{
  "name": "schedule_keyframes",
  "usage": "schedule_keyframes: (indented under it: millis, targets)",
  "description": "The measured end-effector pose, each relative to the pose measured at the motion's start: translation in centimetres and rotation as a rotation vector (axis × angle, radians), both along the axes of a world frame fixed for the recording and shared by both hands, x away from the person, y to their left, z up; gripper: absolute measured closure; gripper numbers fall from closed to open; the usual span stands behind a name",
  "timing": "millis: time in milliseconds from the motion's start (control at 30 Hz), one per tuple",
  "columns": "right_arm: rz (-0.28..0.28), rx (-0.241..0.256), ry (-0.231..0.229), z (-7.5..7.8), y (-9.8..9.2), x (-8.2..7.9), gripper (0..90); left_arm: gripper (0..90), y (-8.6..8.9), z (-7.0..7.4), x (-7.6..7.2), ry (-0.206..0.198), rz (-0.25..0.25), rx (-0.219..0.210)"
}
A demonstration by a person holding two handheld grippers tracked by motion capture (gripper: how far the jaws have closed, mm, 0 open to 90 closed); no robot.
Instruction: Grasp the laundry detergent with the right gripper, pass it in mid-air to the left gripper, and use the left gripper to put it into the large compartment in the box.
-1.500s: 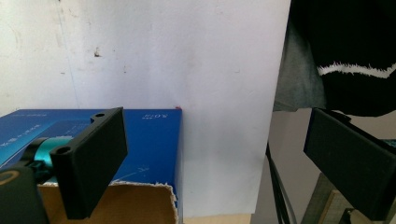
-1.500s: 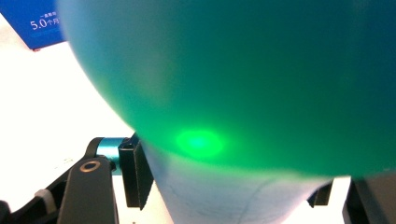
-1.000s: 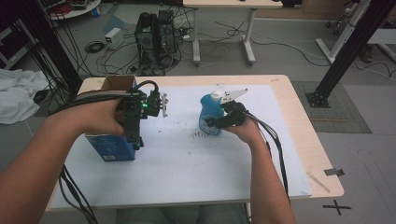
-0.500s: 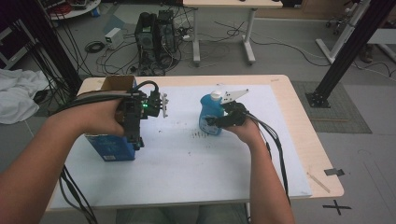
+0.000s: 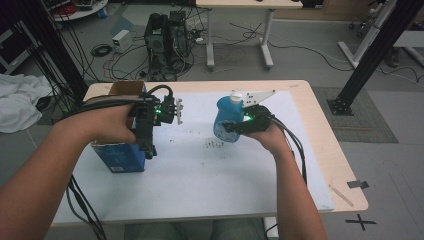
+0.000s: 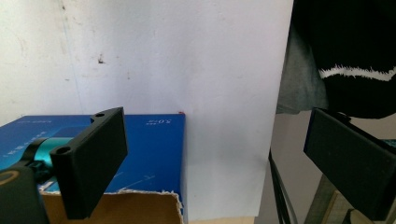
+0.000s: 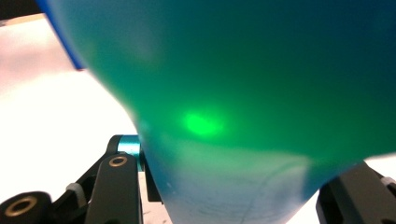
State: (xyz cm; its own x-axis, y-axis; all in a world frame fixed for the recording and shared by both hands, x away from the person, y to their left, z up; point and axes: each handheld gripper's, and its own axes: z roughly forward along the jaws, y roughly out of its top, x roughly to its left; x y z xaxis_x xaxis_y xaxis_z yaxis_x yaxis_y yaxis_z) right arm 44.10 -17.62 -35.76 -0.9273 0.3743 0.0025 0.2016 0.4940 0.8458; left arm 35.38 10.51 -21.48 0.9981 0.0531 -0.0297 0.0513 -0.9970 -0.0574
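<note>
change: none over the last second, both hands steady | right gripper [image 5: 239, 125] jaws clamped on blue bottle [image 5: 226, 117], centre-right above surface [image 5: 210, 185] | left gripper [image 5: 172, 111] jaws open over blue box [image 5: 117, 159] at left | carry paused, bottle secure

High view looks down from above; gripper views sit close, sharing the white table cover [image 5: 200, 175].

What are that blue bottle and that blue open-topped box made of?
The blue bottle with a white cap looks like smooth, translucent plastic: light glows through it in the right gripper view. The blue open-topped box seems cardboard: brown inside, torn fibrous edge, printed blue outside.
</note>
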Motion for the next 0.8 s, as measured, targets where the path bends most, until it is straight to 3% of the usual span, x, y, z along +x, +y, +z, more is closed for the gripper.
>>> schedule_keyframes:
  millis: [333,633,800]
  targets:
    - [0.108,-0.052,0.012,2.4,0.1,-1.9,45.6,6.3,-0.7,0.5,0.3,-0.002,-0.005,-0.008]
    - [0.198,-0.091,-0.001,2.6,1.6,-4.1,45.5,6.4,-1.4,0.1,0.5,0.004,-0.018,-0.003]
    - [0.239,-0.098,0.031,2.2,2.8,-5.3,45.4,6.4,-1.9,-0.3,0.5,0.018,-0.006,-0.004]
